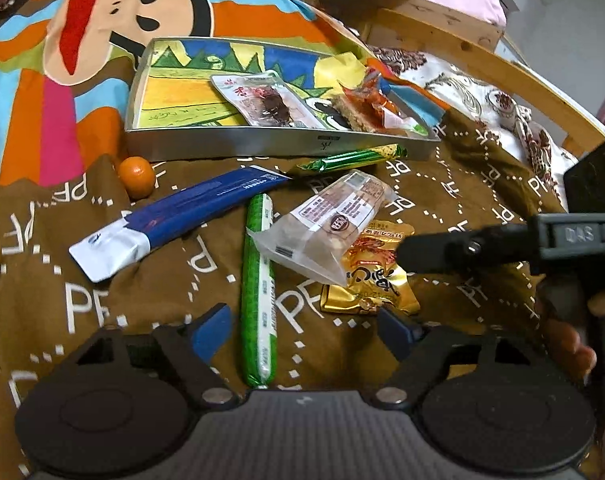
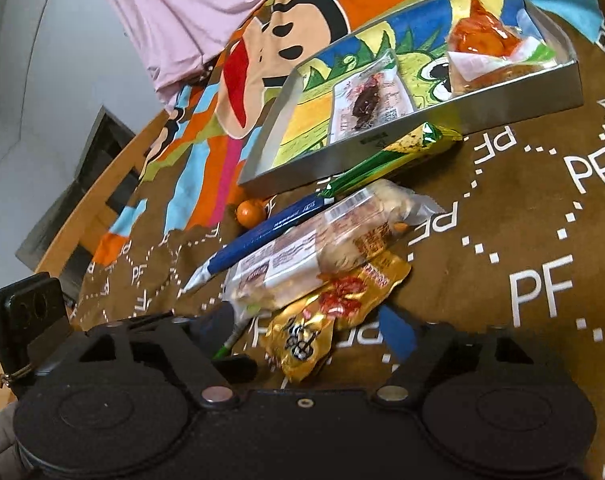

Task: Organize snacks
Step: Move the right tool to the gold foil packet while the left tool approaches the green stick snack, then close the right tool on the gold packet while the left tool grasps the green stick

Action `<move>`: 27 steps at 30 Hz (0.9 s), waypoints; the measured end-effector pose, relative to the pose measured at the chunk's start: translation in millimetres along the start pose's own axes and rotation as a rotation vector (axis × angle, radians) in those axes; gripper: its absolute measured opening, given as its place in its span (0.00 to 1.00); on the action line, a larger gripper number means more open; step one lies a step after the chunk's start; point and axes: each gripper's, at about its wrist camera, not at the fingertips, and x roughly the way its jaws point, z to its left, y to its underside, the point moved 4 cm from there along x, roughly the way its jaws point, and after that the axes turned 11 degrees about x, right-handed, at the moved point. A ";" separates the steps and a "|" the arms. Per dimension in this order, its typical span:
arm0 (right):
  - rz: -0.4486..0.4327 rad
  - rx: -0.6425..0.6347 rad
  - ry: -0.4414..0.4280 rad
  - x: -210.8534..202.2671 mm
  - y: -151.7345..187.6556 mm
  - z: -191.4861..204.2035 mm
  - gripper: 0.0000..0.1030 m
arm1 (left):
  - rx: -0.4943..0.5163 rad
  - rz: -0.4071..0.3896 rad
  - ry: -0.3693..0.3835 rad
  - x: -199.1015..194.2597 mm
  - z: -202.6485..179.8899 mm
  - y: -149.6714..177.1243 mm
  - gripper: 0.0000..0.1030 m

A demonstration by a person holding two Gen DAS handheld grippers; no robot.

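Both grippers are held apart, gripping nothing: the left gripper straddles the green sausage stick, the right gripper the gold packet. Both snacks lie on the bed, presumably bound for the tin tray.

One tray. Two packets inside: dark one, orange one. Six items outside: green bar, blue sachet, green sausage, clear cake pack, gold packet, orange.
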 end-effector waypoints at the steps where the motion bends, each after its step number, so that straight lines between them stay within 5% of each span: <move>1: 0.002 0.007 -0.003 1.7 -1.6 -1.6 0.65 | 0.004 0.008 0.006 0.7 2.0 -2.0 0.73; 4: 0.006 0.031 -0.005 6.6 -4.4 -5.3 0.51 | 0.000 0.039 0.025 4.3 10.2 -7.7 0.61; 13: 0.012 0.010 0.004 19.0 -2.4 0.6 0.54 | 0.040 0.134 0.012 18.8 16.3 -20.8 0.43; 16: -0.009 -0.035 0.060 21.0 1.3 5.3 0.39 | 0.012 0.149 -0.008 22.2 18.2 -23.8 0.38; 27: 0.020 0.020 0.125 3.7 7.4 7.1 0.30 | -0.093 0.209 -0.117 13.4 3.2 -20.0 0.21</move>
